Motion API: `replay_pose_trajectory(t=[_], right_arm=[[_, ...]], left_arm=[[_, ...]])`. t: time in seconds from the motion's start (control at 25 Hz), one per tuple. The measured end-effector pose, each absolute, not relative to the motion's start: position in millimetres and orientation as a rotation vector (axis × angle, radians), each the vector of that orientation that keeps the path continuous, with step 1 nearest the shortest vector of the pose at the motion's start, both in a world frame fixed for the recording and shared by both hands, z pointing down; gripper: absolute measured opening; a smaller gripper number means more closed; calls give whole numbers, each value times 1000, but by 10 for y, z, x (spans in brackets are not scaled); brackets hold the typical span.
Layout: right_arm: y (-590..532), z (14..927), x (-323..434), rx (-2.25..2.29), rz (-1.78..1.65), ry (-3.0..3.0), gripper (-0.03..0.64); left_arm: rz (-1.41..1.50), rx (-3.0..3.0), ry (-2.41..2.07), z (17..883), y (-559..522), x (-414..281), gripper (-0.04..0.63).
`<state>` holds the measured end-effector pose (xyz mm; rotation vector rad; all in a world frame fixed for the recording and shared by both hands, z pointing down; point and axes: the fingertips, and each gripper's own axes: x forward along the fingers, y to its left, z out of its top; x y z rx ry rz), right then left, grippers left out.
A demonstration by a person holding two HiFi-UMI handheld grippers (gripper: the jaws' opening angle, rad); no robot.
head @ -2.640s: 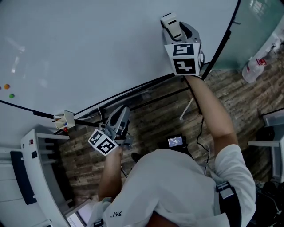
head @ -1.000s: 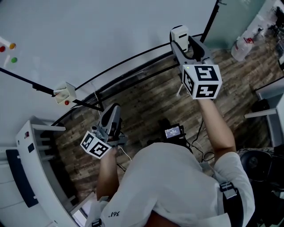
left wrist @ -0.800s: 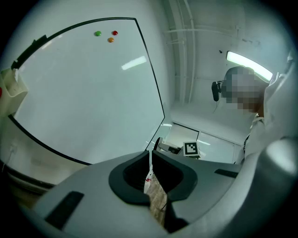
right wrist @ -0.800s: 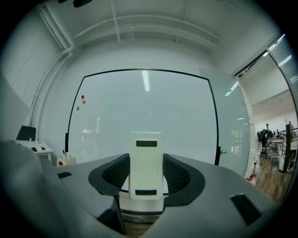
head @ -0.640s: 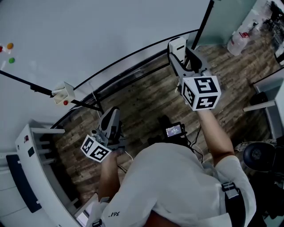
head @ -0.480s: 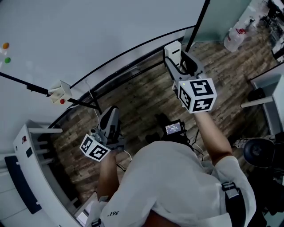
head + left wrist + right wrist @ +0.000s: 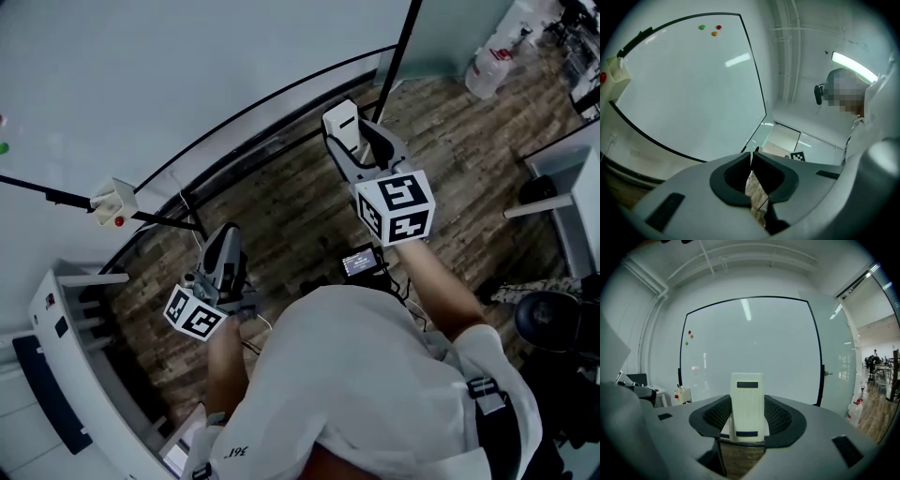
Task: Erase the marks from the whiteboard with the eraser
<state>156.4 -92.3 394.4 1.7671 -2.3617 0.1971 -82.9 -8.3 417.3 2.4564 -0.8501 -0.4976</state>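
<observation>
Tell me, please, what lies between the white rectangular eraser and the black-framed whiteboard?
Head view: only bare wood-plank floor separates the eraser from the whiteboard.

eraser: cream, dark bands | whiteboard: white, black frame

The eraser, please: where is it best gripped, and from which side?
By its two long sides, from the rear end, as the right gripper has it: the slim eraser fits between the jaws, its far end free toward the whiteboard.

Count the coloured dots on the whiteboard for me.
3, clustered at upper left of the whiteboard: red dot on top, orange dot beside it, green dot lowest. The eraser covers a strip of board, so more may be hidden.
</observation>
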Motion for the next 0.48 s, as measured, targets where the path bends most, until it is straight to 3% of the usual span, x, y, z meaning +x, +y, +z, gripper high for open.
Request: replay_pose_trajectory(t=[0.48], right_arm=[[-879,4063,2014,1637,238,-2400,241]], left_arm=[[-478,2451,-889,4068,-161,-147,8]])
